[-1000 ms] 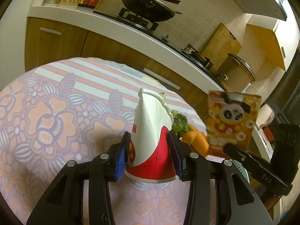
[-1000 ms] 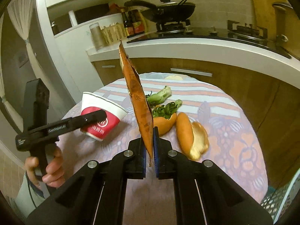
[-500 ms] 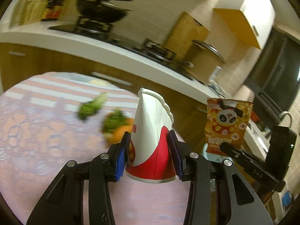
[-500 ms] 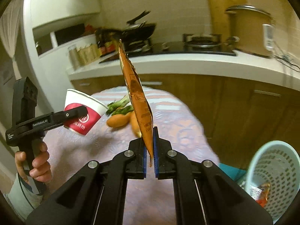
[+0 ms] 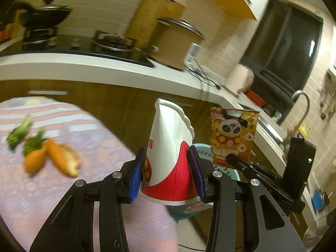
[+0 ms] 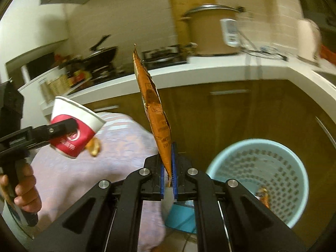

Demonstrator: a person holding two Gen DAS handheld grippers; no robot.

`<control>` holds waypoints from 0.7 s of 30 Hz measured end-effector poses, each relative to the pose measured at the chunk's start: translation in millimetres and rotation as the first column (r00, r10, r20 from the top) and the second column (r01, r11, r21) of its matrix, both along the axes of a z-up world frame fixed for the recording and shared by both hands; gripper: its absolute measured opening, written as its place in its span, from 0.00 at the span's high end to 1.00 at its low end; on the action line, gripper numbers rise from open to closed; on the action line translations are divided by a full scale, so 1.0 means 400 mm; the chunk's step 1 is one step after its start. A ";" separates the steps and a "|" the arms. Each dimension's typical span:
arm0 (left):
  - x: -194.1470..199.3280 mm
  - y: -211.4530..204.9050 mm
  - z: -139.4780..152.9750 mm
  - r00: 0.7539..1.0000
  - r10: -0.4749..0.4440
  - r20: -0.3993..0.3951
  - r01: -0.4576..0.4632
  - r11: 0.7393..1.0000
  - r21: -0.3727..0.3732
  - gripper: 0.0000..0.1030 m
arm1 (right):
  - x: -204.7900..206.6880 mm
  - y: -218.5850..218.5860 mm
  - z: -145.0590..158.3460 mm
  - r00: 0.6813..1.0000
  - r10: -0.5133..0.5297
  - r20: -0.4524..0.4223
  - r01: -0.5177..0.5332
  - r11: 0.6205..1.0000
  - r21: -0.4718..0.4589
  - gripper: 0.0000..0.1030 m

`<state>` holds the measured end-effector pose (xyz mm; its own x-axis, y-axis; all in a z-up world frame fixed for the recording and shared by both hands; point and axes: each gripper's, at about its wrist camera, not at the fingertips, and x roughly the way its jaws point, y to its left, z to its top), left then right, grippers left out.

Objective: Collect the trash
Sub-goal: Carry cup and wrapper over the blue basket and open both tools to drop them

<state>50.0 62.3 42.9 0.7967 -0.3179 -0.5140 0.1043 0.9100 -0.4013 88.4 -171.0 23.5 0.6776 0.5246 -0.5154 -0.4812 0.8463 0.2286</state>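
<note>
Our left gripper (image 5: 167, 176) clamped the paper cup (image 5: 171, 157) in mid-air past the table edge; our right gripper (image 6: 168, 174) pinched the snack bag (image 6: 154, 113) upright beside the blue basket (image 6: 258, 180).

Left gripper (image 5: 167, 176): blue pads (image 5: 136, 177) pressed against both sides of a held cup, hand (image 6: 22, 191) wrapped round the handle. Right gripper (image 6: 168, 172): fingers nearly together, pinching a thin packet between them.
</note>
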 end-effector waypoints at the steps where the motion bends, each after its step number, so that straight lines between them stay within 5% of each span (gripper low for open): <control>1: 0.019 -0.030 -0.002 1.000 -0.024 -0.004 0.024 1.000 0.009 0.61 | 0.011 -0.030 -0.008 1.000 -0.027 -0.012 0.027 1.000 0.008 0.96; 12: 0.161 -0.280 -0.057 0.979 -0.192 -0.068 0.194 0.981 0.024 0.61 | 0.094 -0.249 -0.103 0.955 -0.260 -0.141 0.257 0.966 -0.041 0.96; 21: 0.247 -0.399 -0.148 0.955 -0.249 -0.162 0.257 0.966 0.032 0.61 | 0.159 -0.320 -0.235 0.890 -0.316 -0.328 0.300 0.949 -0.101 0.96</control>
